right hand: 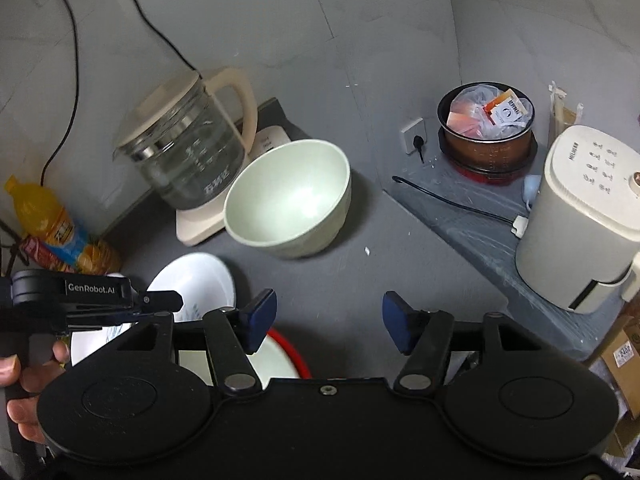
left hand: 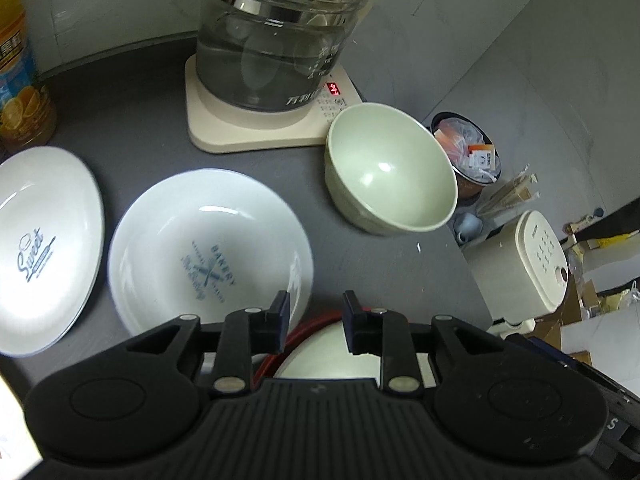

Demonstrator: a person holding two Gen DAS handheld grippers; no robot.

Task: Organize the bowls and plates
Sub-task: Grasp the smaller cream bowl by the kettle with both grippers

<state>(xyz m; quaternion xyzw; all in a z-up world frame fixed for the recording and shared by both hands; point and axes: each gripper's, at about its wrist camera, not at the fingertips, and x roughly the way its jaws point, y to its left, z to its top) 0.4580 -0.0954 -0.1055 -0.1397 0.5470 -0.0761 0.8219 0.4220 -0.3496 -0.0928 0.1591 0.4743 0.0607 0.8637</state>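
A pale green bowl [left hand: 390,170] stands on the grey counter by the kettle base; it also shows in the right wrist view [right hand: 290,198]. Two white printed plates lie left of it: a "Bakery" plate [left hand: 208,248] and a "Sweet" plate [left hand: 44,248]. A red-rimmed white bowl [left hand: 320,346] lies under my left gripper [left hand: 314,304], whose jaws are open and empty above it. My right gripper [right hand: 328,306] is open and empty, above the counter in front of the green bowl, with the red-rimmed bowl [right hand: 288,354] below its left finger. The left gripper [right hand: 160,306] shows over the Bakery plate [right hand: 200,280].
A glass kettle [left hand: 276,36] on a cream base stands at the back. An orange drink bottle [left hand: 20,76] is at the far left. On a lower shelf to the right are a cream appliance [right hand: 580,216], a pot of packets [right hand: 486,136] and a cable [right hand: 452,202].
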